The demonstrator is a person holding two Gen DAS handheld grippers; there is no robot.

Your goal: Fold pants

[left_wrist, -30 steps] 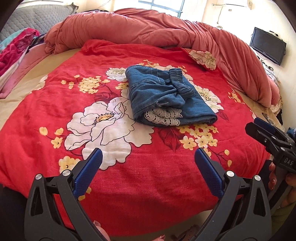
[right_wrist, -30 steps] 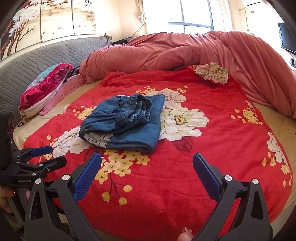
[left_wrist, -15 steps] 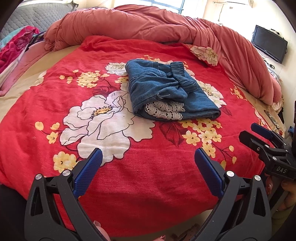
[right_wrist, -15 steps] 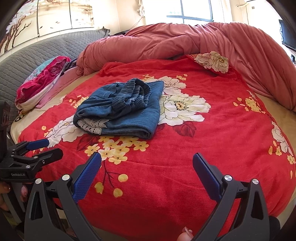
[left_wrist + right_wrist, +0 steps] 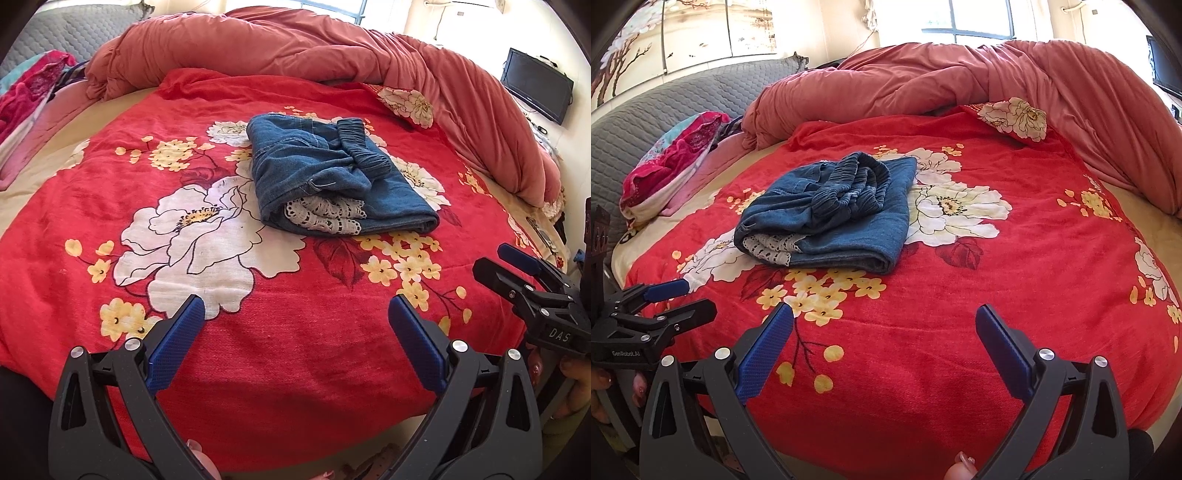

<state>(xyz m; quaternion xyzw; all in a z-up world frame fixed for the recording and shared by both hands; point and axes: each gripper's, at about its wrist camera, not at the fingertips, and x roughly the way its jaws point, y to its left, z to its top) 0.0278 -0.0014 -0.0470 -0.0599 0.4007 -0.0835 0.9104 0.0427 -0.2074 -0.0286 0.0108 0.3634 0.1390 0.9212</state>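
Jaws on both the left gripper (image 5: 295, 332) and right gripper (image 5: 884, 332) gape empty, drawn closer to the bed's (image 5: 288, 387) near edge, while the folded pants (image 5: 332, 181) lie mid-bed, so folding looks finished.

The left gripper (image 5: 295, 325) is held level with its two blue-padded fingers spread wide and nothing between them, well short of the red blanket's (image 5: 280, 332) big white flower; the right gripper (image 5: 884, 332) is likewise spread wide and empty, at the same near edge of the blanket, to the right of the left one; a hand (image 5: 569, 384) with painted nails grips the right handle.
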